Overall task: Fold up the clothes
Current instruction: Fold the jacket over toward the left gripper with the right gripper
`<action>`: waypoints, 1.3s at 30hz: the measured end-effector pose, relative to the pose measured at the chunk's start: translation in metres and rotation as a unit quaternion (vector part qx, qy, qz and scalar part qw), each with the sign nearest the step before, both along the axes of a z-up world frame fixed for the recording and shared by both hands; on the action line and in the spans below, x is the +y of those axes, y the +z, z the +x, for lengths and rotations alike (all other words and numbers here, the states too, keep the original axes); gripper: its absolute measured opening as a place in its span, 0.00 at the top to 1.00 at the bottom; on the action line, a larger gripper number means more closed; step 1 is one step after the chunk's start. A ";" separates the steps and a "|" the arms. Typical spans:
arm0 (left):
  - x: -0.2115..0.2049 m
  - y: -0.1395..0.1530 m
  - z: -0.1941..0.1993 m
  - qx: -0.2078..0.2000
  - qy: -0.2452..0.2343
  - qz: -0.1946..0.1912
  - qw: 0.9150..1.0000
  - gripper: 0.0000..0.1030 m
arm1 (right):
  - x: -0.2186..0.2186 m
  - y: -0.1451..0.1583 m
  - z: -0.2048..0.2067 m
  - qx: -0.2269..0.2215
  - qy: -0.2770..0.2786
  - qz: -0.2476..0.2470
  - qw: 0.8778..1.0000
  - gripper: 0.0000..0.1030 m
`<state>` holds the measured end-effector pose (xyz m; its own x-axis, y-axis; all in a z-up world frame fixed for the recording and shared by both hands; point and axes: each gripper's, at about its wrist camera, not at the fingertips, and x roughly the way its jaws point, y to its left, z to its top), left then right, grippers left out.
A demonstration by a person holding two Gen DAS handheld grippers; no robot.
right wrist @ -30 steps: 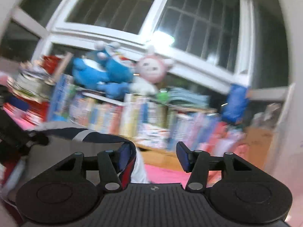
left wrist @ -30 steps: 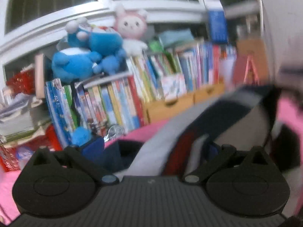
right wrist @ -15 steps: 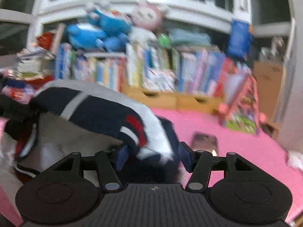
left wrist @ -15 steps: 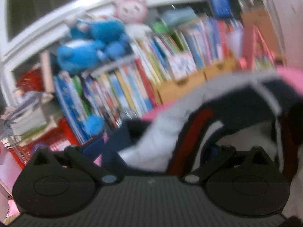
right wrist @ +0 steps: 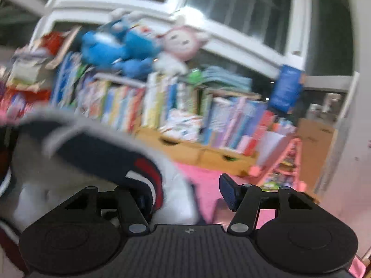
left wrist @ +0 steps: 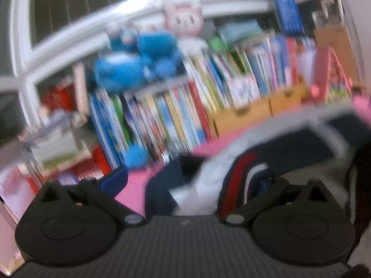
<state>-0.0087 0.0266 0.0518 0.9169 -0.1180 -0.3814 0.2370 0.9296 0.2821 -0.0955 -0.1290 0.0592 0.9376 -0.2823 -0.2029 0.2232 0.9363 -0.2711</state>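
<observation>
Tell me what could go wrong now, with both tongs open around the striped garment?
1. The striped garment drapes over one finger of the open right tongs; pulling back may drag it and spoil the fold.
2. Cloth also lies between the open left tongs: same snag risk.

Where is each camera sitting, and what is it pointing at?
Left wrist view: sits on the left hand-held gripper, looking along its fingers over the striped garment toward the bookshelf; only the gripper shows.
Right wrist view: sits on the right hand-held gripper, facing the same bookshelf and window; jaws apart, garment at the left finger.
Both share the blue plush toy, pink plush and pink surface.
</observation>
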 end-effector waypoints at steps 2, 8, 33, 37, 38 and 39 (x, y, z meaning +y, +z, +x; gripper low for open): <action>-0.010 -0.018 0.002 0.031 -0.013 0.001 0.999 0.00 | -0.018 0.014 -0.010 -0.012 -0.011 0.011 1.000 0.43; -0.013 -0.022 -0.001 0.012 0.007 0.035 0.999 0.00 | -0.046 0.035 -0.035 -0.022 -0.012 0.017 1.000 0.43; 0.064 0.026 -0.064 0.088 -0.180 -0.138 0.970 0.00 | -0.136 0.053 -0.034 0.028 0.133 0.342 0.930 0.57; 0.031 0.025 -0.061 0.088 -0.196 -0.124 0.969 0.00 | -0.123 0.053 -0.021 0.023 0.142 0.314 0.938 0.57; 0.016 0.019 -0.055 0.088 -0.182 -0.093 0.975 0.00 | -0.120 0.053 -0.019 0.022 0.146 0.312 0.939 0.57; 0.001 0.013 -0.048 0.088 -0.165 -0.059 0.981 0.00 | -0.116 0.053 -0.019 0.022 0.145 0.304 0.941 0.57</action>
